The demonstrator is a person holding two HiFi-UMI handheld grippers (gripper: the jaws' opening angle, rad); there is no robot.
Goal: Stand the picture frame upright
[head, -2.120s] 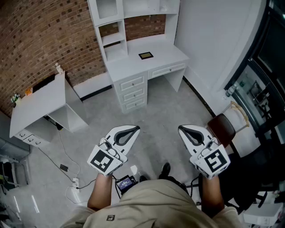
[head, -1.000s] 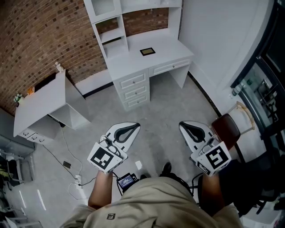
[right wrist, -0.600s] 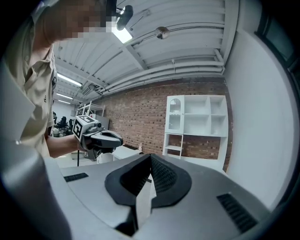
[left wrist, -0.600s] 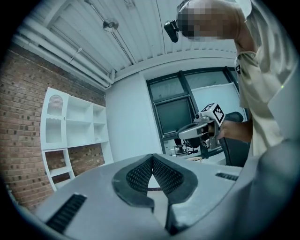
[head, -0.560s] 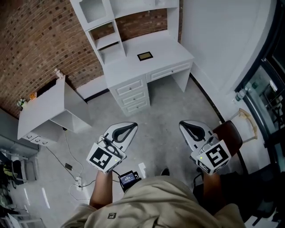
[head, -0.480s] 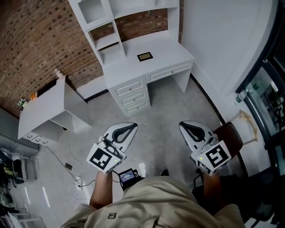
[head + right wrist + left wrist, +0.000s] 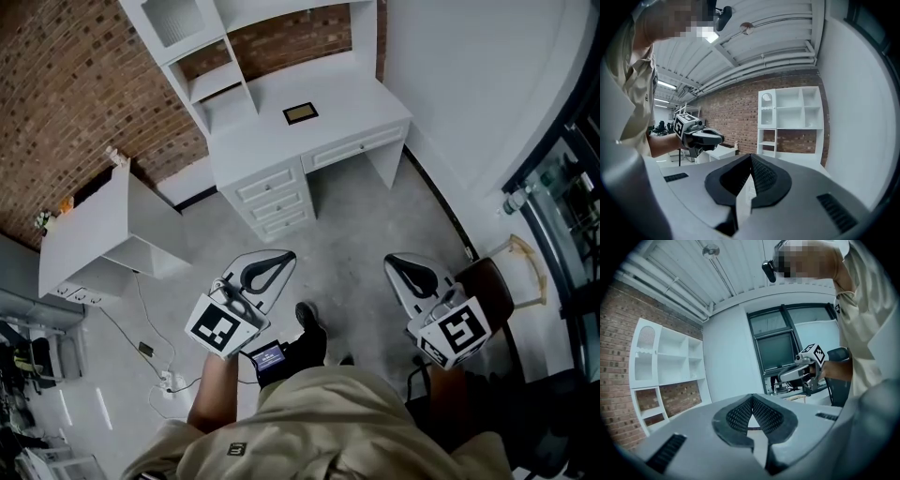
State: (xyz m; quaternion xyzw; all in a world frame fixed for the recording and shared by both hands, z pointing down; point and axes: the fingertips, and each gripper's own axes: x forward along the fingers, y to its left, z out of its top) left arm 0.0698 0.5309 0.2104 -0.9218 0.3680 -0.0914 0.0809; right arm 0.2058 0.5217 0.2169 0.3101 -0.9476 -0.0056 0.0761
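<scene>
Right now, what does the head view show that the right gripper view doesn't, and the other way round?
Only the head view: the small dark-bordered picture frame lying flat on the white desk top, the grey concrete floor and a brown chair.
Only the right gripper view: the white ceiling with pipes.
Both: the red brick wall, the white shelf unit above the desk, the left gripper and the right gripper, whose jaws are closed together on nothing.
</scene>
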